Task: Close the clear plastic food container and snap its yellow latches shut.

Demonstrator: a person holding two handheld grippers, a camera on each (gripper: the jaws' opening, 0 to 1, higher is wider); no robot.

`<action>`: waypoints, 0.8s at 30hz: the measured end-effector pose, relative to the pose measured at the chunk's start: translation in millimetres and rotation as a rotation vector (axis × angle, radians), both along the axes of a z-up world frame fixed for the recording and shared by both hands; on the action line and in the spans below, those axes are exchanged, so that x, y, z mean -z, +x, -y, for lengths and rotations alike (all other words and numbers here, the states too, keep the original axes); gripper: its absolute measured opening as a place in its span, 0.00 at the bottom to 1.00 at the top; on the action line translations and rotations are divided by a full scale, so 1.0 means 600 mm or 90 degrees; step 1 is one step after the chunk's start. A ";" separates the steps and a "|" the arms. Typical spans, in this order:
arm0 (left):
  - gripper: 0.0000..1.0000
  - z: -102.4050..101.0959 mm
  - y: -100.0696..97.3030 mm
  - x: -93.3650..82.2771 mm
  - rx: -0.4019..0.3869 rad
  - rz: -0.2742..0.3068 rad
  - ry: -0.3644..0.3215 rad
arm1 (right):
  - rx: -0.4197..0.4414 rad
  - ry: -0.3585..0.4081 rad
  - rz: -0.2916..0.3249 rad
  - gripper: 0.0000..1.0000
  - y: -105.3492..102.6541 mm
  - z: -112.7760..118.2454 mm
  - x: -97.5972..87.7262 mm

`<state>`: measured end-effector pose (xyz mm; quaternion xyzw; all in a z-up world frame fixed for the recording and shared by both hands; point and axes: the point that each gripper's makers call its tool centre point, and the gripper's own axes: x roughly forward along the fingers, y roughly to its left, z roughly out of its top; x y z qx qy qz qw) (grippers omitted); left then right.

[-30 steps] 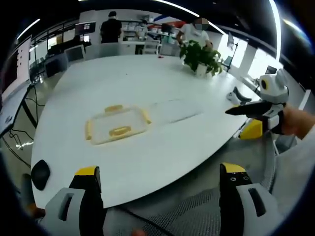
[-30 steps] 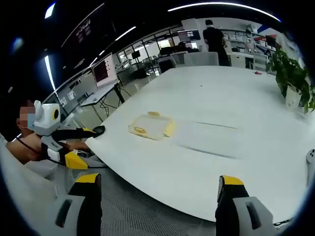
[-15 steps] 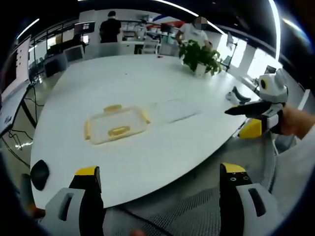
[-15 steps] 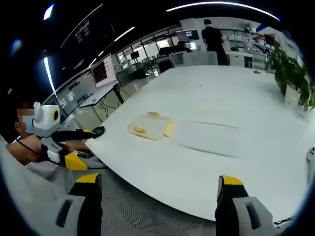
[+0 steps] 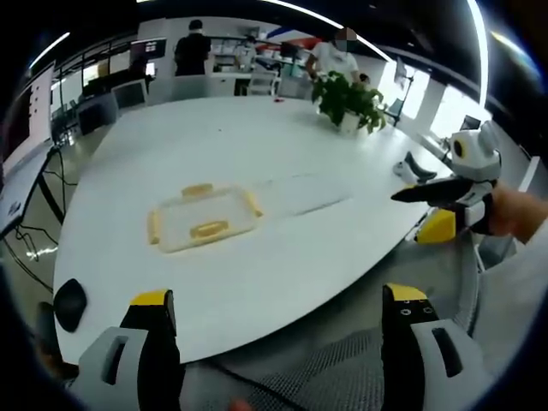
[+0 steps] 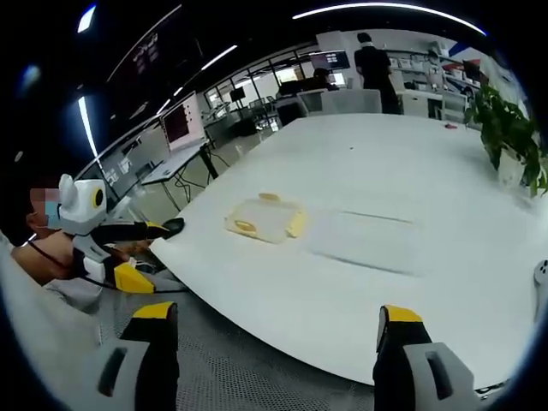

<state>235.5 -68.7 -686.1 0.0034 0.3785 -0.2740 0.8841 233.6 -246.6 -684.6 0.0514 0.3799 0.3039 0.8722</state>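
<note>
Both claws, left claw [image 5: 278,321] and right claw [image 6: 270,334], gape empty, well short of the container [image 5: 204,218] on the table [image 5: 257,145].

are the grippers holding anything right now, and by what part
Nothing is held. The left gripper and right gripper are both open and empty, short of the table; the container lies untouched on it.

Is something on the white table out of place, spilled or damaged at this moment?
Nothing stands out. The clear container with yellow latches lies flat on the white table, apart from both grippers. No spill or damage is visible. A potted plant stands upright at the far edge.
</note>
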 end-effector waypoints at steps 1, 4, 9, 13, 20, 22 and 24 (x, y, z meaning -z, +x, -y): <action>0.99 -0.001 -0.001 0.000 -0.001 -0.001 0.000 | 0.000 0.001 0.000 0.97 0.000 -0.001 0.000; 0.99 -0.003 0.000 0.000 0.000 0.000 0.001 | -0.004 -0.001 0.001 0.96 0.000 -0.002 0.000; 0.99 -0.006 0.003 -0.002 -0.001 0.002 0.001 | -0.012 -0.007 0.003 0.95 -0.001 -0.005 0.003; 0.99 -0.007 0.006 -0.003 0.000 0.004 0.001 | -0.017 -0.007 0.003 0.95 -0.002 -0.007 0.002; 0.99 -0.010 0.021 -0.018 0.005 0.022 -0.004 | -0.042 -0.007 0.007 0.93 0.000 -0.016 -0.001; 0.99 -0.012 0.024 -0.018 0.007 0.022 -0.004 | -0.048 -0.008 0.010 0.92 0.004 -0.018 -0.004; 0.99 -0.013 0.028 -0.019 0.010 0.022 -0.002 | -0.054 -0.010 0.013 0.91 0.006 -0.020 -0.006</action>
